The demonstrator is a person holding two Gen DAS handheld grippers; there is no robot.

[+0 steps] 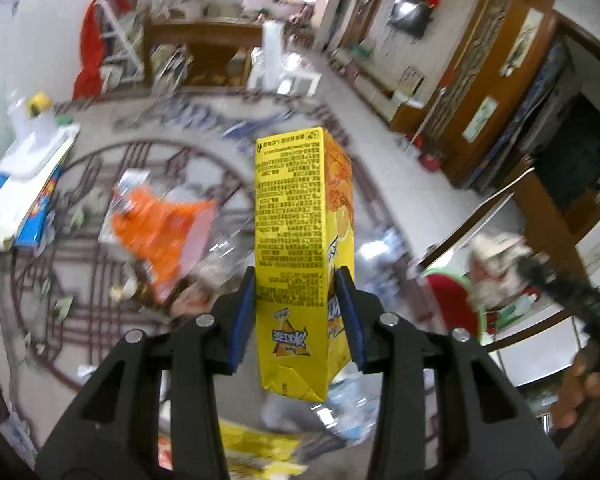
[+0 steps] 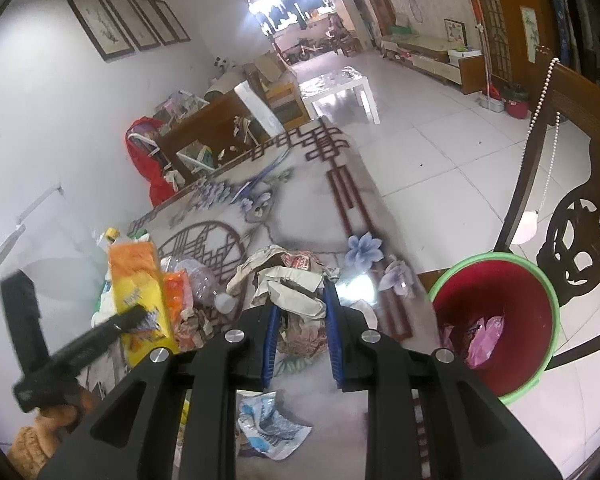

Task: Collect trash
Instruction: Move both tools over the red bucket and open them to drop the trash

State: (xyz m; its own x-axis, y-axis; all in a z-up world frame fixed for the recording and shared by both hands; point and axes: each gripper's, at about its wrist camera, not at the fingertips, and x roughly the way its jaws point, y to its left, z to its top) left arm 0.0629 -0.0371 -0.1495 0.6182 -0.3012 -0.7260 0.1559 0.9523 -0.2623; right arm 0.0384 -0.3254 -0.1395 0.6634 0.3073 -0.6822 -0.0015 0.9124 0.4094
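The patterned table [image 2: 300, 208] carries the litter heap, and the red bin [image 2: 496, 320] with its green rim stands just beside the table's right edge, a pink bag already inside. Largest of the held rubbish is the yellow carton [image 1: 300, 240], lifted clear above the table, upright, pinched low on its sides by the left gripper [image 1: 296, 320]. The right gripper [image 2: 300, 332] is clamped on a crumpled paper wad [image 2: 296, 292], nearer the bin. To do this step well, I would carry each piece over the rim before releasing, keeping the tall carton from tipping out of its low pinch.
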